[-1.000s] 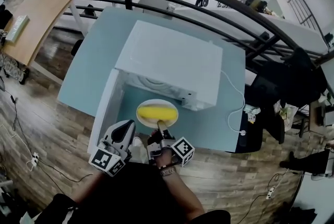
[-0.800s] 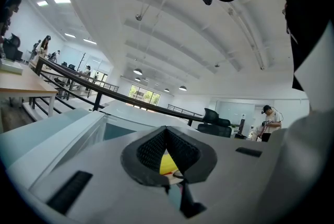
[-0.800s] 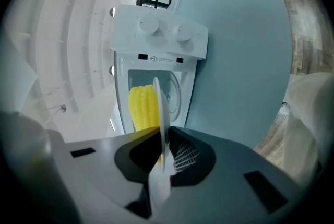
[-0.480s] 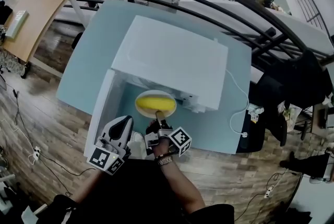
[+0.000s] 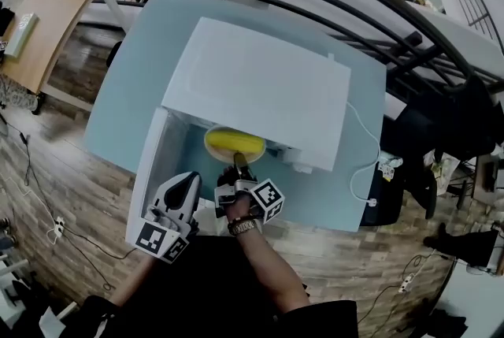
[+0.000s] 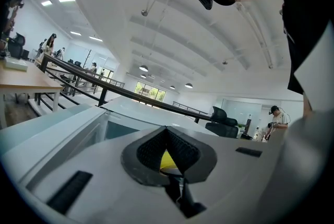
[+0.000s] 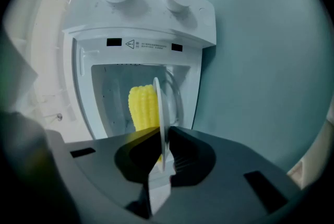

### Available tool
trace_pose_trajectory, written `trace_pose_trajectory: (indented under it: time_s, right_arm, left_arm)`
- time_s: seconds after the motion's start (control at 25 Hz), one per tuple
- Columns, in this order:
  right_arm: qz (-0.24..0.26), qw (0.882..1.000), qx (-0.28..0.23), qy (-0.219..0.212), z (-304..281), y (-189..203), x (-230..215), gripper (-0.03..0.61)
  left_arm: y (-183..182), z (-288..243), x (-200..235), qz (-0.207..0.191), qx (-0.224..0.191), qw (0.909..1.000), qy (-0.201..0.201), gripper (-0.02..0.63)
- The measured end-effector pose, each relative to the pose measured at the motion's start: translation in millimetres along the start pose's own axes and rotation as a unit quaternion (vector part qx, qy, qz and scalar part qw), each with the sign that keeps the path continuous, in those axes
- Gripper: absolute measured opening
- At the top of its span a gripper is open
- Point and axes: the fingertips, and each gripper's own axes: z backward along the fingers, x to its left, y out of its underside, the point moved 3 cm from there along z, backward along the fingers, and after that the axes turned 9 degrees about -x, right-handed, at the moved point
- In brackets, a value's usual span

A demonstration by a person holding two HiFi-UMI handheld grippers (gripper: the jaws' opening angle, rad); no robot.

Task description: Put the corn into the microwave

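Note:
A yellow corn cob [image 5: 234,143] lies on a white plate [image 5: 214,148], whose far half sits under the top edge of the white microwave [image 5: 260,88]. My right gripper [image 5: 239,168] is shut on the plate's near rim. In the right gripper view the plate [image 7: 158,108] stands edge-on between the jaws of the right gripper [image 7: 163,137], with the corn [image 7: 143,108] in front of the open cavity of the microwave [image 7: 141,3]. The microwave door [image 5: 150,171] hangs open to the left. My left gripper [image 5: 187,185] hovers beside that door, its jaws closed on nothing, as the left gripper [image 6: 167,131] also shows in its own view.
The microwave stands on a light blue table [image 5: 142,68]. Its white cable [image 5: 364,163] runs down the right side to a plug. A dark railing [image 5: 315,9] curves behind the table. A wooden desk [image 5: 47,29] is at far left.
My right gripper has carried the plate with the corn forward, from in front of the microwave to partly inside its opening. The left gripper has shifted slightly forward beside the door.

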Motion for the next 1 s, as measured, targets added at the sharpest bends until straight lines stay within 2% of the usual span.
trace_pose_trajectory:
  time_s: [0.4, 0.68, 1.0]
  right_arm:
    - [0.0, 0.999, -0.026, 0.019, -34.0, -7.5, -7.0, 0.029]
    - [0.0, 0.999, -0.033, 0.025, -52.8, -8.8, -6.8, 0.031]
    - [-0.004, 0.998, -0.047, 0.045, -67.8, -10.9, -8.3, 0.038]
  left_arm:
    - [7.0, -19.8, 6.0, 0.006, 0.009, 0.9999, 0.008, 0.003]
    - [1.3, -33.1, 16.9, 0.028, -0.007, 0.9996, 0.002, 0.003]
    - [7.5, -36.1, 23.9, 0.015, 0.012, 0.9998, 0.0, 0.003]
